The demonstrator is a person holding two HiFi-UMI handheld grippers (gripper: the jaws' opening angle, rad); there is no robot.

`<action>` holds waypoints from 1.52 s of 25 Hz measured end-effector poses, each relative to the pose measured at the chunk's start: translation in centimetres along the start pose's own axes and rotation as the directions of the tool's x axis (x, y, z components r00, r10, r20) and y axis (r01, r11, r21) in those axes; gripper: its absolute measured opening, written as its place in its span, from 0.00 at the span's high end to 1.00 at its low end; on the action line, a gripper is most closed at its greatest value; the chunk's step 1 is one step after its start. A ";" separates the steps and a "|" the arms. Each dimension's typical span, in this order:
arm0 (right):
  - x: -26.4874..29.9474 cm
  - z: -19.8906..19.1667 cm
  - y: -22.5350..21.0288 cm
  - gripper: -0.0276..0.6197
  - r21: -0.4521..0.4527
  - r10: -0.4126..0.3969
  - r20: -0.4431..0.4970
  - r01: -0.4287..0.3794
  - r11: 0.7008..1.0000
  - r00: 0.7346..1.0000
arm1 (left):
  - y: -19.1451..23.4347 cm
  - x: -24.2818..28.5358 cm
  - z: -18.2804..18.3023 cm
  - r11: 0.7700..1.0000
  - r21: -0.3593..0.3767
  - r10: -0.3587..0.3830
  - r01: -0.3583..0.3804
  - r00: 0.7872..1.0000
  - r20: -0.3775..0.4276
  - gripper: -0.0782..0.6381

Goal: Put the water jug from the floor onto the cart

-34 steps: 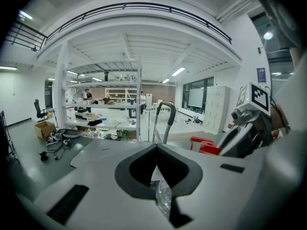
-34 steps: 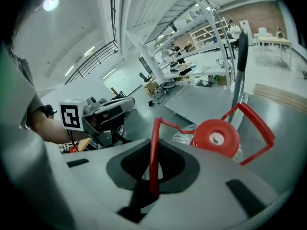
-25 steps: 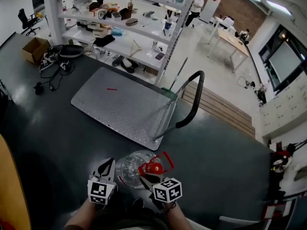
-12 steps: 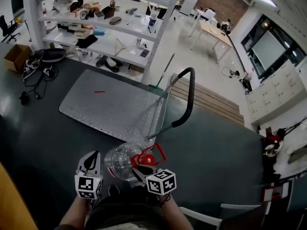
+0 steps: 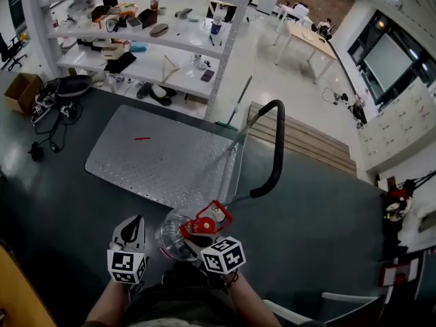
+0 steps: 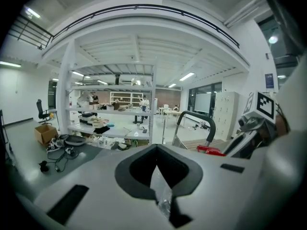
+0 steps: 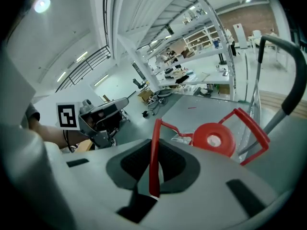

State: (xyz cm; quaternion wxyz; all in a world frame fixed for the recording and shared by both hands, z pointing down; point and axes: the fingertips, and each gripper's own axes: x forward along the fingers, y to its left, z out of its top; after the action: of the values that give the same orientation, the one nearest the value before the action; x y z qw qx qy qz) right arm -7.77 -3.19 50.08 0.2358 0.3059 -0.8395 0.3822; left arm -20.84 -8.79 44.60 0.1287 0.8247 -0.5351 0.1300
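The clear water jug [image 5: 176, 240] with a red cap [image 7: 213, 139] hangs just off the near edge of the cart's metal deck [image 5: 163, 162]. My right gripper [image 5: 199, 240] is shut on the jug's red handle [image 7: 154, 152], which runs up between its jaws. My left gripper [image 5: 133, 227] is to the left of the jug, level with it. In the left gripper view its jaws are closed on a crinkled strip of clear plastic film [image 6: 163, 200]; I cannot tell whether the film belongs to the jug. The cart's black push handle [image 5: 276, 148] rises at the right.
White shelving [image 5: 136, 39] full of items stands beyond the cart. A cardboard box [image 5: 17, 90] and cables [image 5: 51, 101] lie at the left. Wooden planks [image 5: 306, 138] lie right of the cart handle. Dark floor [image 5: 320, 230] stretches to my right.
Both grippers and the jug have moved forward together to the cart's near edge. The right gripper's hold on the red handle is unchanged.
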 end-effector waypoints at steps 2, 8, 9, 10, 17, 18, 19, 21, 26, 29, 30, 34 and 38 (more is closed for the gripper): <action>0.8 1.4 -1.2 0.91 0.000 0.012 -0.006 -0.012 1.000 1.000 | 0.4 1.9 1.3 0.999 0.038 -0.006 0.006 1.000 -0.002 0.88; 2.6 5.4 -4.3 0.91 0.018 0.051 -0.013 -0.051 0.999 0.999 | 1.8 6.1 4.2 0.998 0.053 0.015 -0.016 1.000 0.005 0.88; 2.9 6.2 -4.8 0.91 0.014 0.055 -0.009 -0.055 0.998 0.998 | 2.0 6.6 4.6 0.998 0.058 0.016 -0.017 1.000 0.006 0.88; 3.1 7.1 -5.2 0.91 0.008 0.054 -0.003 -0.054 0.998 0.999 | 2.4 7.3 4.9 0.998 0.062 0.018 -0.019 1.000 0.008 0.88; 4.8 11.9 -8.3 0.91 0.008 -0.012 0.044 0.011 1.000 0.999 | 5.9 11.1 6.1 0.997 0.079 0.011 -0.011 1.000 -0.009 0.88; 5.1 12.6 -8.8 0.91 0.020 -0.024 0.050 0.023 1.000 0.998 | 6.4 11.9 6.5 0.996 0.086 -0.002 0.003 1.000 -0.010 0.88; 5.5 13.3 -9.4 0.91 0.033 -0.038 0.056 0.037 0.999 0.998 | 6.8 12.8 6.9 0.995 0.093 -0.019 0.020 1.000 -0.012 0.88; 6.3 14.6 -10.6 0.91 0.063 -0.073 0.061 0.069 0.996 0.995 | 7.8 14.7 7.4 0.993 0.099 -0.056 0.058 0.998 -0.021 0.88; 8.4 17.5 -13.7 0.91 0.155 -0.167 0.081 0.153 0.976 0.983 | 10.8 20.3 8.9 0.983 0.091 -0.159 0.161 0.987 -0.028 0.88; 10.0 19.2 -15.7 0.91 0.220 -0.224 0.098 0.199 0.955 0.970 | 12.5 23.7 9.3 0.969 0.094 -0.226 0.230 0.973 -0.045 0.88; 10.6 19.7 -16.2 0.91 0.249 -0.240 0.107 0.208 0.946 0.965 | 13.0 24.7 9.6 0.962 0.099 -0.249 0.253 0.967 -0.052 0.88; 12.6 21.4 -18.7 0.91 0.363 -0.311 0.128 0.247 0.898 0.942 | 14.5 28.2 10.9 0.935 0.128 -0.326 0.332 0.943 -0.062 0.88; 13.8 23.2 -21.3 0.91 0.453 -0.381 0.160 0.275 0.848 0.911 | 15.7 31.4 10.9 0.917 0.111 -0.375 0.382 0.923 -0.080 0.88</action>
State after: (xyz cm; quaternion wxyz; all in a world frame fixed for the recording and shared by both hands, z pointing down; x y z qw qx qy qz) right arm -6.49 -37.11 55.52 0.1217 0.5337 -0.6945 0.4670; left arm -21.98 -45.49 46.61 0.1152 0.9150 -0.3524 0.1593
